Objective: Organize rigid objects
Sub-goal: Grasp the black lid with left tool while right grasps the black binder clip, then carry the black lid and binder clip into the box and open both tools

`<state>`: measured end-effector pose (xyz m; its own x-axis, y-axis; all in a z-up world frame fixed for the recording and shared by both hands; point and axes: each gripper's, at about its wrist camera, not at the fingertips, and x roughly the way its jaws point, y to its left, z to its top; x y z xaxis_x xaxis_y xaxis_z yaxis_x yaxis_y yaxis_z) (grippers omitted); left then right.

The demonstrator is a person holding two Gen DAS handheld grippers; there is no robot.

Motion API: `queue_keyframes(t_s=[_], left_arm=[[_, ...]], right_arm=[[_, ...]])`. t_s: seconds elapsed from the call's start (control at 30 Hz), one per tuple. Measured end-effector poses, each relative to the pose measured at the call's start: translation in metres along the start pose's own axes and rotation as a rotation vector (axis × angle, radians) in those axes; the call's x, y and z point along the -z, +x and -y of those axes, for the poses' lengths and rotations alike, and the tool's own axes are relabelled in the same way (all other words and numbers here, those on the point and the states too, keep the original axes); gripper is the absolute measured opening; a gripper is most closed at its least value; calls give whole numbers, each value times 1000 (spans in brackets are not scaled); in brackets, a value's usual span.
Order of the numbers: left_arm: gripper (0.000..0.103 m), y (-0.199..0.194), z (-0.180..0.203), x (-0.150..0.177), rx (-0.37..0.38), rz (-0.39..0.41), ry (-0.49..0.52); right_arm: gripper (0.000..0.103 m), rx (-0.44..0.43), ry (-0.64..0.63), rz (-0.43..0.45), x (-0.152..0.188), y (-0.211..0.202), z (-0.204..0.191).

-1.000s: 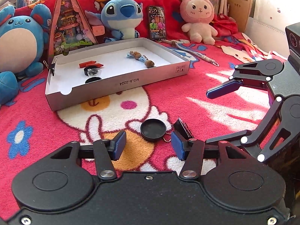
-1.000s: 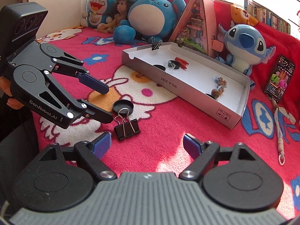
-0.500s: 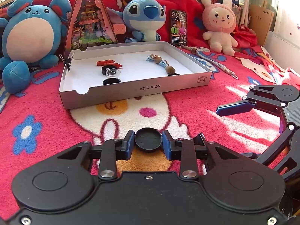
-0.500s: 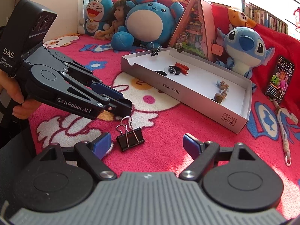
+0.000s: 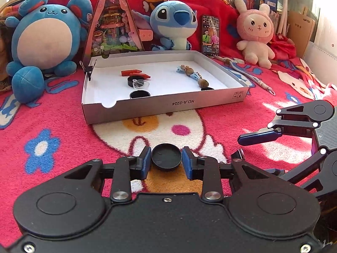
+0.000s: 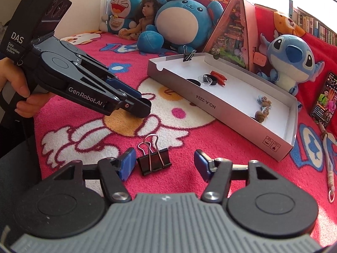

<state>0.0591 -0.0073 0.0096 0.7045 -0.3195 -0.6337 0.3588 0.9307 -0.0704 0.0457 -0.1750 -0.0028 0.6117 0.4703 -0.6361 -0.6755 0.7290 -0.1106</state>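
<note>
The left gripper (image 5: 166, 160) is clenched on a small black lid (image 5: 166, 157), one blue pad touching each side of its rim, the lid lying flat between the fingertips. Whether it is lifted clear of the red blanket (image 5: 63, 130) cannot be told from the left wrist view. Ahead of the jaws and well apart lies the shallow white box (image 5: 164, 105), which already holds other small pieces, including a similar black lid (image 5: 139, 94) just behind its near wall.

The step in hand looks like carrying the lid to the box. To do it well, the grip should stay firm and level, since a thin rim can pop out of flat pads if tilted. The lid should rise above the near wall before going forward, then come down onto a bare patch of the white floor, beside the other pieces, not on top of them.

The right gripper (image 6: 163, 164) is released, jaws wide, with a black binder clip (image 6: 153, 162) lying on the blanket between its fingertips, nearer the left finger. It should wait, or close squarely on the clip's body, not its wire handles.
</note>
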Motion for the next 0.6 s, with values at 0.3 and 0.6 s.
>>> queue_keyframes(t_s=[0.3,0.6], left_arm=[[31,3,-1,0,-14,-1,-21],[31,8,3,2,-42,5,-12]], right_arm=[[40,218,179,-7,0,7,13],[55,354,427,-4,3,6,24]])
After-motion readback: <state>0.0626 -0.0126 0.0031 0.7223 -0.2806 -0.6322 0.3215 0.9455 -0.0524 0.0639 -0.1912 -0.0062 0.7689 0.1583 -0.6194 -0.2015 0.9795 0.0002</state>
